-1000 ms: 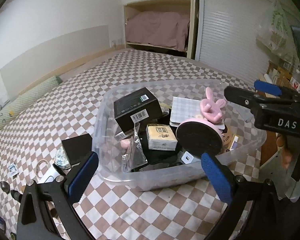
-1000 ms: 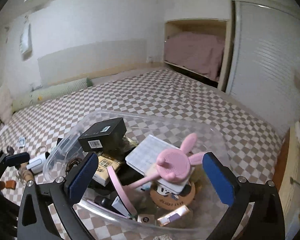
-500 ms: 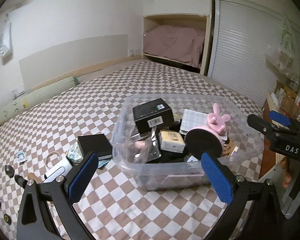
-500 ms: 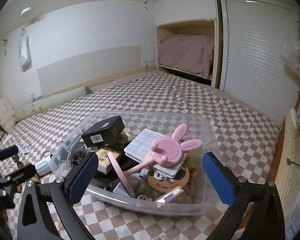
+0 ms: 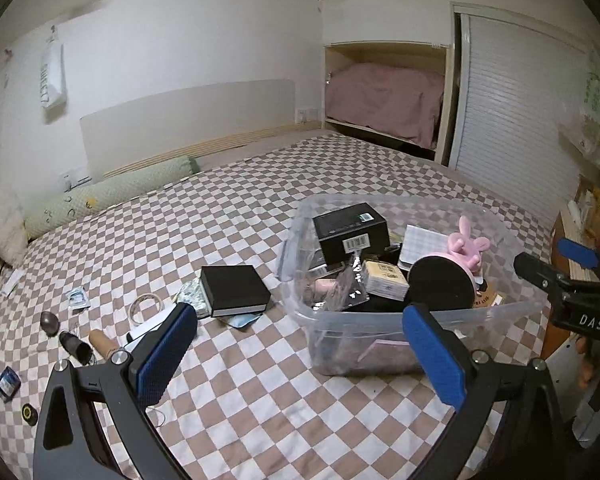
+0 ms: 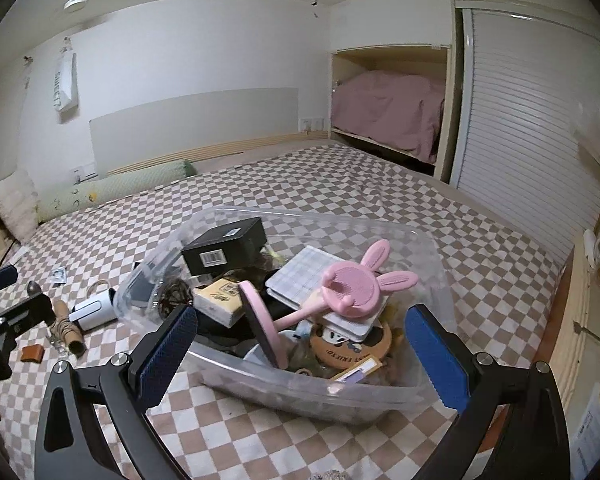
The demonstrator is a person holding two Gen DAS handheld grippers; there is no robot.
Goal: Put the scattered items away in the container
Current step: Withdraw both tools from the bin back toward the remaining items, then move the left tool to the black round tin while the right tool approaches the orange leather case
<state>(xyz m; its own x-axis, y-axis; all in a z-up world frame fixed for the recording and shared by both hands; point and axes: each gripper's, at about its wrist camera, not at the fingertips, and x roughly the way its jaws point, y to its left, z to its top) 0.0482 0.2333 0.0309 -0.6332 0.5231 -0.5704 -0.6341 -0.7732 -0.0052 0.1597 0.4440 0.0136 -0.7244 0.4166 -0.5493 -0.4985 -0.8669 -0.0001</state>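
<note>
While both grippers, left [image 5: 296, 354] and right [image 6: 300, 354], hang spread and empty, the black box [image 5: 235, 290] lies left of centre on the bed, just beside the bin [image 5: 480, 318]. It looks stiff, light and smooth, probably best pinched across its short sides.

A clear plastic container [image 5: 496, 312] stood upright on the checkered bedspread, filled with a black barcoded box [image 5: 350, 232], a pink rabbit-eared stand [image 6: 352, 288], a checked notebook [image 6: 300, 276] and a tissue pack [image 5: 384, 278]. Beside it lay a black book-shaped box [image 5: 236, 290], a tape ring [image 5: 146, 308], a cardboard tube [image 5: 104, 344] and small oddments.
</note>
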